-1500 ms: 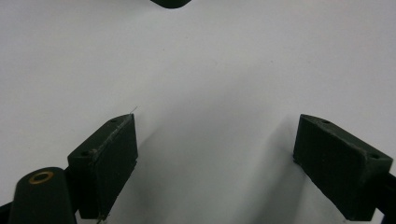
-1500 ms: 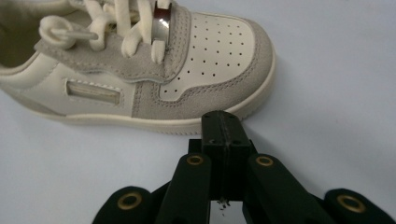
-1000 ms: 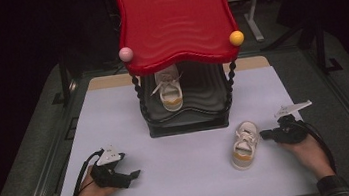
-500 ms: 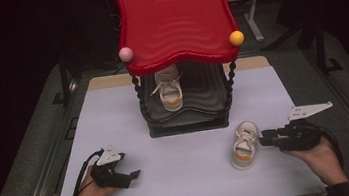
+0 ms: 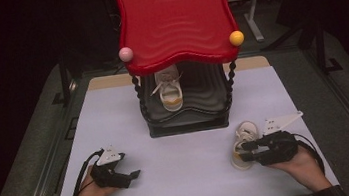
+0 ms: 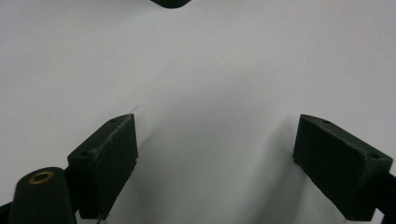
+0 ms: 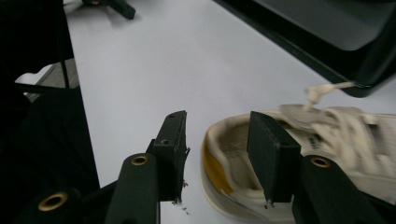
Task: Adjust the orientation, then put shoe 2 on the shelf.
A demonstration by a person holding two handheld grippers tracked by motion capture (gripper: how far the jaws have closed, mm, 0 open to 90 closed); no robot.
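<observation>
Right gripper: jaws just opening, astride the heel wall of the shoe, lower right | left gripper: wide, empty | risk: pulling away snags and tips the shoe.

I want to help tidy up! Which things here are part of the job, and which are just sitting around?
Part of the job:
- shoe on the table, its heel wall between the jaws of the right gripper
- shoe on the shelf
- red-topped rack

Just sitting around:
- left gripper, open, over bare table
</observation>
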